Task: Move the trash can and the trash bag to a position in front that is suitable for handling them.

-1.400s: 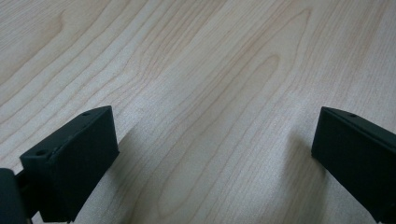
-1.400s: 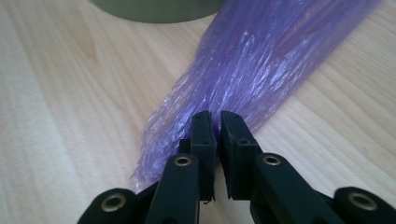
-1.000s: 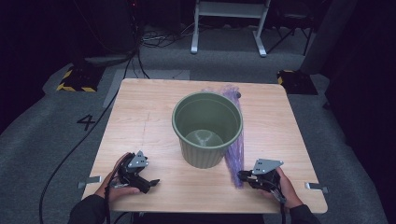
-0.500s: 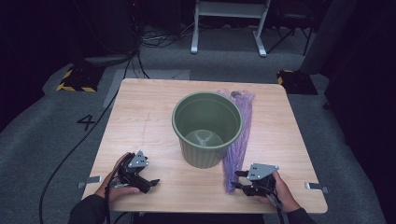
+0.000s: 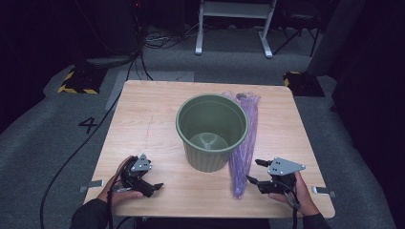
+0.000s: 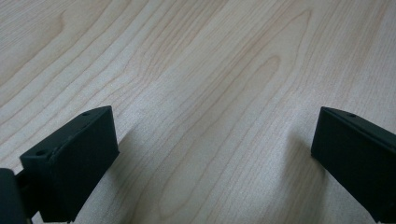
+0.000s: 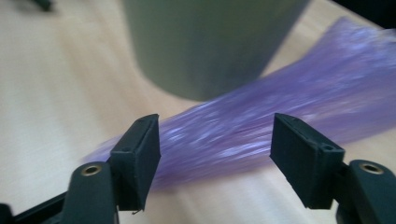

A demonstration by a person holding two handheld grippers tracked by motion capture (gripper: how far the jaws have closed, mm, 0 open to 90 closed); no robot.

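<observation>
A green plastic bin (image 5: 211, 131) stands upright and empty in the middle of the wooden table (image 5: 148, 119). A long purple plastic bag (image 5: 244, 143) lies flat along the bin's right side. Its near end stops just left of my right gripper (image 5: 253, 171). That gripper's jaws have just been opening. In the right gripper view they (image 7: 215, 154) stand apart, with the bag (image 7: 261, 126) on the table between and beyond them, untouched, and the bin (image 7: 210, 42) behind it. My left gripper (image 5: 155, 179) rests near the front left edge, open (image 6: 212, 154) over bare wood.
Metal brackets (image 5: 93, 183) stick out at the table's front corners. On the grey floor lie cables (image 5: 71, 157), a yellow-and-black striped block (image 5: 76, 81) at the left, and a white frame (image 5: 234, 24) behind the table.
The right gripper has opened and let go of the purple bag, then risen slightly. The bag's near end has dropped and it now lies flat beside the bin. The left gripper stayed still.
</observation>
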